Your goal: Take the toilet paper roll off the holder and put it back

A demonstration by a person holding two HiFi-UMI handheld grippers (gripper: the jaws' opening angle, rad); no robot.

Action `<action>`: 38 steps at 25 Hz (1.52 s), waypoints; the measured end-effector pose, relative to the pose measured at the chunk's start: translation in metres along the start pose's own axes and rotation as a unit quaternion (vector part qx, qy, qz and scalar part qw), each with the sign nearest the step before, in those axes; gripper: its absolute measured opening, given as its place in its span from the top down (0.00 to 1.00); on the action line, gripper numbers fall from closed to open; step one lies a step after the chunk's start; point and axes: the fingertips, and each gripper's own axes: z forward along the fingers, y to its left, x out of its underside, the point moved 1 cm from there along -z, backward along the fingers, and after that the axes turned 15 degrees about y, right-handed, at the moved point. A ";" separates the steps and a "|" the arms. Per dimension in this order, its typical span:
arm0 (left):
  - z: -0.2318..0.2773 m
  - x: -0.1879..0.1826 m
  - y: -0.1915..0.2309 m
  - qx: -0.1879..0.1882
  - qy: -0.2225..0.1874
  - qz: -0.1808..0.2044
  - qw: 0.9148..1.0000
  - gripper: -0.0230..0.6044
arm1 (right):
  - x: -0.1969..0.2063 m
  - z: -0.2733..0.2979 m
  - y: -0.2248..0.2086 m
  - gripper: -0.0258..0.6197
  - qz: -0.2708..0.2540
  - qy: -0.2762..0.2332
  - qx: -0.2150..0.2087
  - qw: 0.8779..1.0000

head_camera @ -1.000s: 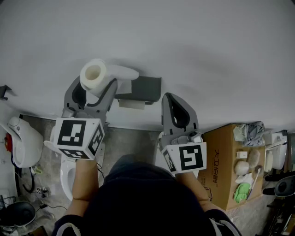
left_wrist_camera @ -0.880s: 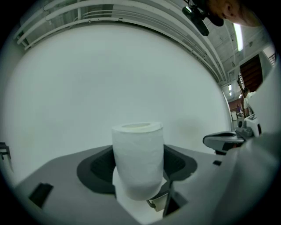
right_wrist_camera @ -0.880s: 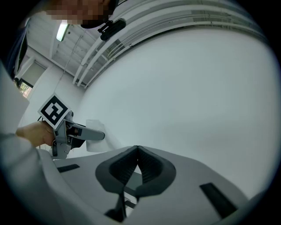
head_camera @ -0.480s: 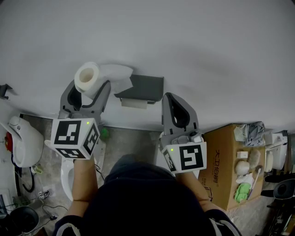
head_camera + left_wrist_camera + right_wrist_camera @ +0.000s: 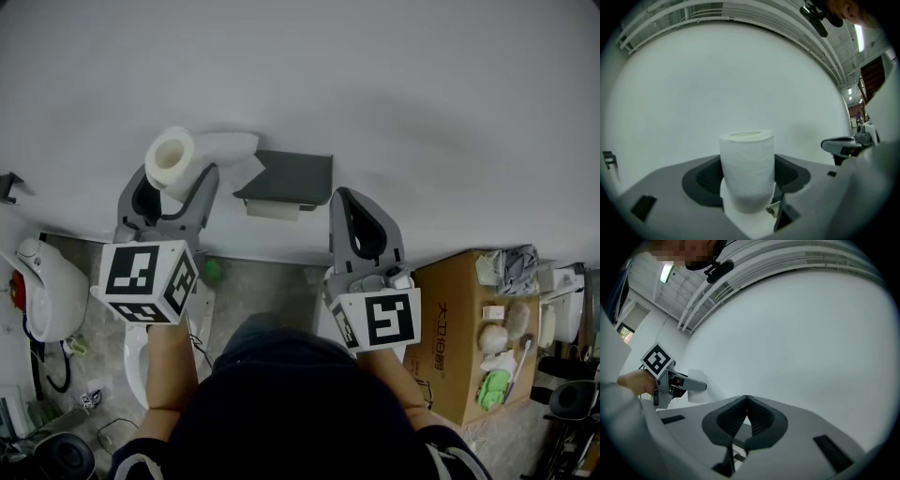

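Note:
The white toilet paper roll [image 5: 173,156] is off the holder and sits between the jaws of my left gripper [image 5: 176,174], which is shut on it. In the left gripper view the roll [image 5: 747,164] stands upright in the left gripper [image 5: 747,182] before the white wall. The dark grey holder [image 5: 286,178] is on the wall to the right of the roll, with nothing on it. My right gripper [image 5: 349,199] hovers just right of the holder; the right gripper [image 5: 746,401] is shut and holds nothing.
A white toilet [image 5: 42,286] stands at the left and another white fixture [image 5: 141,352] lies below my left hand. A cardboard box [image 5: 459,328] with small items sits on the floor at the right. The white wall [image 5: 375,84] fills the far side.
My left gripper has carried the roll a little to the left, away from the holder. The right gripper has stayed still.

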 end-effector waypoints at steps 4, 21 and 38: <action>0.000 0.001 0.002 -0.002 0.000 -0.002 1.000 0.47 | 0.000 0.000 0.000 0.94 0.000 0.001 0.001 1.000; -0.007 -0.005 -0.003 -0.002 -0.007 0.005 1.000 0.47 | -0.002 -0.006 -0.001 0.94 -0.003 -0.003 0.002 1.000; 0.001 -0.030 -0.038 0.031 -0.027 0.037 0.998 0.47 | -0.002 -0.015 -0.011 0.94 -0.003 -0.004 0.012 1.000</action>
